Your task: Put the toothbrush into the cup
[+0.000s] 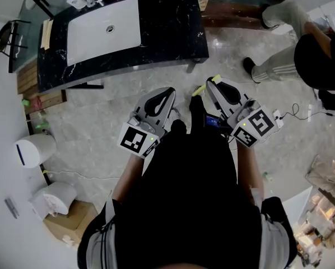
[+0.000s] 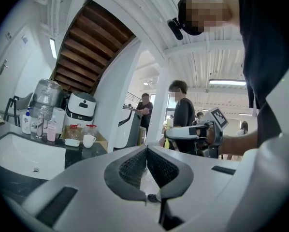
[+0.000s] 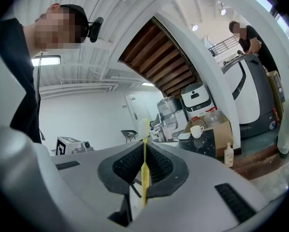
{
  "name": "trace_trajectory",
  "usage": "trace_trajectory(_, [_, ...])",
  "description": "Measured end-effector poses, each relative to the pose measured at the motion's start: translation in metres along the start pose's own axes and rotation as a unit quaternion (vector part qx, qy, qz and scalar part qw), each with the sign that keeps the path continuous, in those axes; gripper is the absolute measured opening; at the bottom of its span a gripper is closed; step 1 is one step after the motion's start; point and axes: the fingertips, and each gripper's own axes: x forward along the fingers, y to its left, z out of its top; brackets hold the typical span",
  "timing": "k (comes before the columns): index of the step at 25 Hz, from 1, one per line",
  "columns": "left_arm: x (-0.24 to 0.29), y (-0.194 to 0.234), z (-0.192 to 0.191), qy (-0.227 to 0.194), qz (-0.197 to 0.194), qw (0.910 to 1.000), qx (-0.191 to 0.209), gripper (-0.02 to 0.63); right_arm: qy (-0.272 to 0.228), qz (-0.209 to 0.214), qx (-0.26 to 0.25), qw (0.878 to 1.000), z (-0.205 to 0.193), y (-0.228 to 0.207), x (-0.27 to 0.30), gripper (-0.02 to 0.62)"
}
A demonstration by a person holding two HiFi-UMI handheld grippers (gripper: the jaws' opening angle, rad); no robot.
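Observation:
My right gripper point(image 1: 211, 84) is held close to my body, above the floor in front of the counter. It is shut on a yellow toothbrush point(image 3: 144, 166), whose handle is clamped between the pads with the pale bristle head point(image 3: 143, 127) sticking out past the jaw tips. The toothbrush point(image 1: 215, 78) also shows as a yellow tip in the head view. My left gripper point(image 1: 170, 93) hovers beside it, shut with nothing between its pads point(image 2: 135, 166). A white cup point(image 3: 196, 131) stands at the back of the black counter, and in the left gripper view the cup point(image 2: 89, 140) sits next to a soap dish.
The black marble counter point(image 1: 167, 32) holds a white sink point(image 1: 103, 27), with bottles point(image 2: 38, 124) at its back left. People stand to the right point(image 1: 302, 43). White bins point(image 1: 33, 150) and a cardboard box point(image 1: 72, 220) sit on the floor to the left.

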Motion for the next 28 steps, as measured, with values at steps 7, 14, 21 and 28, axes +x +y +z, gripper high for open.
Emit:
trace_trajectory(7, [0.057,0.03,0.013,-0.005,0.028,0.9996,-0.007,0.011,0.005,0.029,-0.01,1.0,0.024,-0.054,0.028,0.023])
trace_trajectory(14, [0.122,0.058,0.034,-0.01,0.052,0.9986,-0.005,0.011,0.022,0.067,-0.015,0.997,0.046,-0.101,0.053,0.023])
trace_trajectory(21, [0.166,0.077,0.045,-0.001,0.074,0.9973,-0.005,0.011,0.027,0.095,-0.016,0.995,0.063,-0.139,0.068,0.023])
trace_trajectory(28, [0.183,0.094,0.048,0.002,0.101,0.9947,-0.018,0.011,0.034,0.116,-0.008,0.993,0.07,-0.163,0.088,0.023])
